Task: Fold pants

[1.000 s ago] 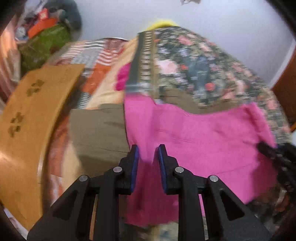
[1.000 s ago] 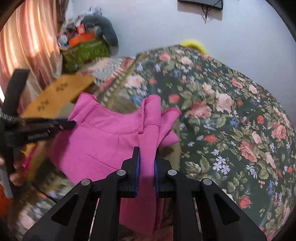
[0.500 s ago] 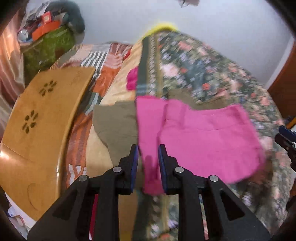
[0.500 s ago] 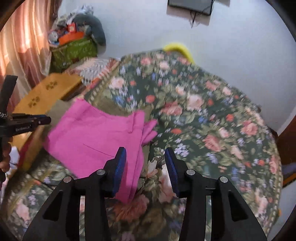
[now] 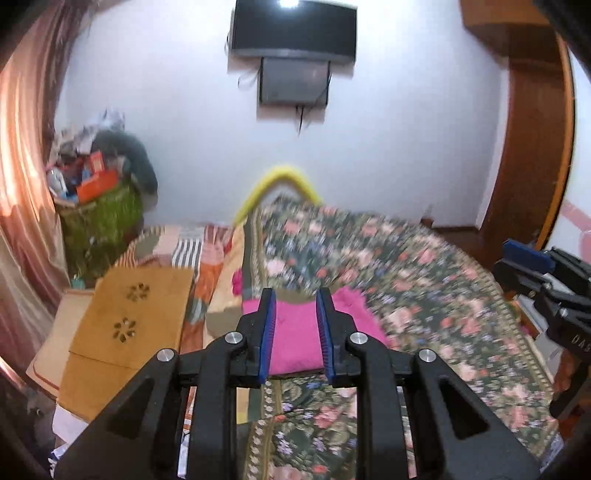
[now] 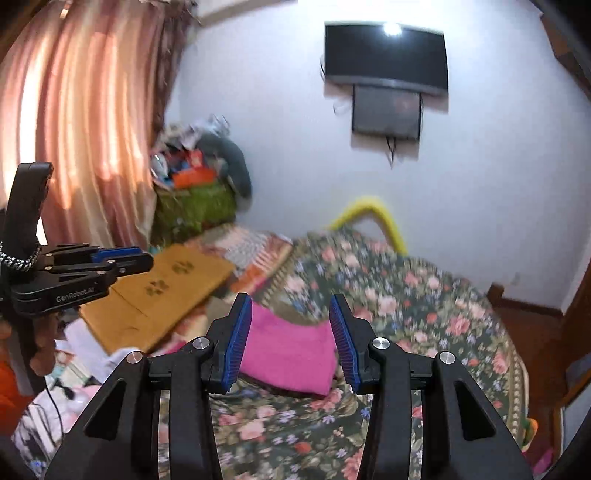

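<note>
The pink pants point(image 5: 295, 339) lie folded in a flat rectangle on the floral bedspread point(image 5: 424, 302), near the bed's left edge; they also show in the right wrist view point(image 6: 288, 354). My left gripper point(image 5: 294, 332) is open and empty, raised above and short of the pants. My right gripper point(image 6: 291, 338) is open wide and empty, also held back above the pants. The right gripper appears at the right edge of the left wrist view point(image 5: 532, 273), and the left gripper at the left of the right wrist view point(image 6: 110, 262). An olive garment point(image 5: 295, 294) peeks out behind the pants.
A wooden board point(image 5: 125, 325) with flower cut-outs leans at the bed's left side. A green cluttered pile point(image 5: 99, 218) stands in the back left corner by a pink curtain point(image 6: 74, 129). A TV point(image 5: 293, 27) hangs on the far wall. A wooden door point(image 5: 532, 122) is at the right.
Both grippers have let go of the pink pants, opened and pulled back and up. The pants now lie folded on the bed.
</note>
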The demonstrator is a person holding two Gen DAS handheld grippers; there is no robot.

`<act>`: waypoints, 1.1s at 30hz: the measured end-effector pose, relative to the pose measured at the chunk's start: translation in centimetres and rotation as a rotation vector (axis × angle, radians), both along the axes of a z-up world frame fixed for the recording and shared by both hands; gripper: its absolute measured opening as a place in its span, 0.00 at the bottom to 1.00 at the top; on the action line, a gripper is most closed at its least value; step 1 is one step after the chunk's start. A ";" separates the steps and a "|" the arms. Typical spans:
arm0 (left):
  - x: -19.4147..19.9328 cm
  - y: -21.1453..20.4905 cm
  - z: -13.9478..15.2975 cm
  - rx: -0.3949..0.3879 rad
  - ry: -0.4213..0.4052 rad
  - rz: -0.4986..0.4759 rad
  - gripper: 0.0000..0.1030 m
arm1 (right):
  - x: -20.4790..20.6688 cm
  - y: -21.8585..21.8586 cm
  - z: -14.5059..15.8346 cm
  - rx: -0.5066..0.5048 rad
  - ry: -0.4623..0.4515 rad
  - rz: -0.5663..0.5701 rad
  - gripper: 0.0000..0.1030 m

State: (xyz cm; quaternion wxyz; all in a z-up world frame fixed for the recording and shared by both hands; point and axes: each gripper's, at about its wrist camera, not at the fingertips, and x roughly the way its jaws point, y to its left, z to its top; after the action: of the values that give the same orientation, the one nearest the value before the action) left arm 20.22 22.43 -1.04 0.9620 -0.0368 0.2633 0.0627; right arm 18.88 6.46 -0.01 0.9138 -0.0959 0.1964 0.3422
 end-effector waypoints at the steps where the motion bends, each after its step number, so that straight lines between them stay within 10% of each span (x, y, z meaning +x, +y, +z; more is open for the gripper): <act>1: -1.7 -0.7 1.1 0.008 -0.029 0.002 0.21 | -1.2 -0.4 0.6 0.016 -0.013 0.007 0.39; 10: -13.8 -5.8 5.6 0.031 -0.223 -0.007 0.41 | -11.2 -4.0 4.4 0.159 -0.108 0.047 0.40; 23: -20.7 -8.6 6.1 0.063 -0.329 0.032 0.96 | -16.6 -5.6 4.5 0.221 -0.199 0.024 0.91; 33: -21.5 -9.1 5.8 0.074 -0.332 0.046 1.00 | -17.8 -6.4 4.2 0.246 -0.201 -0.007 1.00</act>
State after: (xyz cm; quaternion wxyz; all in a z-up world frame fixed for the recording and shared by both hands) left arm -1.32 13.28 4.79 0.9912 -0.0174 0.0974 0.0875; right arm 1.03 0.05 4.20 0.9350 -0.0162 0.0607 0.3491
